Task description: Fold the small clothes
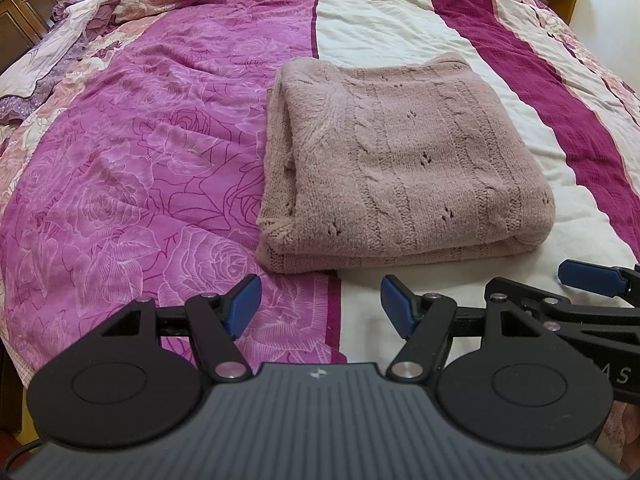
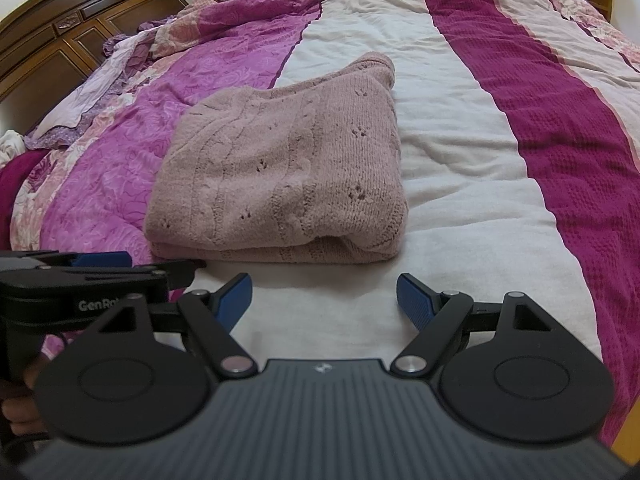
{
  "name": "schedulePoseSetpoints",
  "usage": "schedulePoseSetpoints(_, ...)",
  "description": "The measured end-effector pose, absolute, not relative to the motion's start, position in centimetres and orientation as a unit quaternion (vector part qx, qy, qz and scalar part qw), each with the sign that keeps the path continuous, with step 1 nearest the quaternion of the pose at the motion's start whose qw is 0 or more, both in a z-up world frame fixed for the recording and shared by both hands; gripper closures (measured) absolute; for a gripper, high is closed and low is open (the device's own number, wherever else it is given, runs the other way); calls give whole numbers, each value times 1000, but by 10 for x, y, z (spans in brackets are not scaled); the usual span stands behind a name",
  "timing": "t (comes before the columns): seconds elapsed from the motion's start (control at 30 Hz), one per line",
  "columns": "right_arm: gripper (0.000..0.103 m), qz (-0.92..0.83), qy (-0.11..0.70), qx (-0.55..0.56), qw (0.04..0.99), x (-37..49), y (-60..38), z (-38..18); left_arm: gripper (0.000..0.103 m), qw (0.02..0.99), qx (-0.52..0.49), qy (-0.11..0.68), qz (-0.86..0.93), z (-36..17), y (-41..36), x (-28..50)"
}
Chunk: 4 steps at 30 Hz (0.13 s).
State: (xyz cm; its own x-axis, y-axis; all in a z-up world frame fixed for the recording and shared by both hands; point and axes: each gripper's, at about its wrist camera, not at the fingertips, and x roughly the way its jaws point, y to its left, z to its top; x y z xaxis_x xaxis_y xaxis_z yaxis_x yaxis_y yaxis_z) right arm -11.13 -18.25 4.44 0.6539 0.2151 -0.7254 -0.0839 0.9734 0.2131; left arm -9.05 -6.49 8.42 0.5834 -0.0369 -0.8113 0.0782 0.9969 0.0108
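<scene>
Bed (image 1: 400, 40): covered by a quilt (image 1: 140, 140) in lengthwise bands, namely pink rose print, cream, and dark magenta waffle weave, rumpled toward the far end. One folded dusty-pink cable-knit sweater (image 1: 400, 152) lies flat on it, straddling the seam between rose band and cream band, mostly on the cream. Carved wooden headboard (image 2: 60, 40) stands at far left.

Left gripper (image 1: 320, 306) held low at bottom centre of its own view, blue fingertips (image 1: 244, 300) spread wide apart, nothing between. Right gripper (image 2: 324, 306) likewise spread wide, gripping nothing. Sat side by side, each poking into the other's lower frame edge.
</scene>
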Motion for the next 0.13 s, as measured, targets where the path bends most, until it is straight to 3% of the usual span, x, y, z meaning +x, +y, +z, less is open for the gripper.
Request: schedulePoseSetpoints(0.13,22,83,408,80,906,-111,-182,44,30,889,24,456,-32,84,-65,-90)
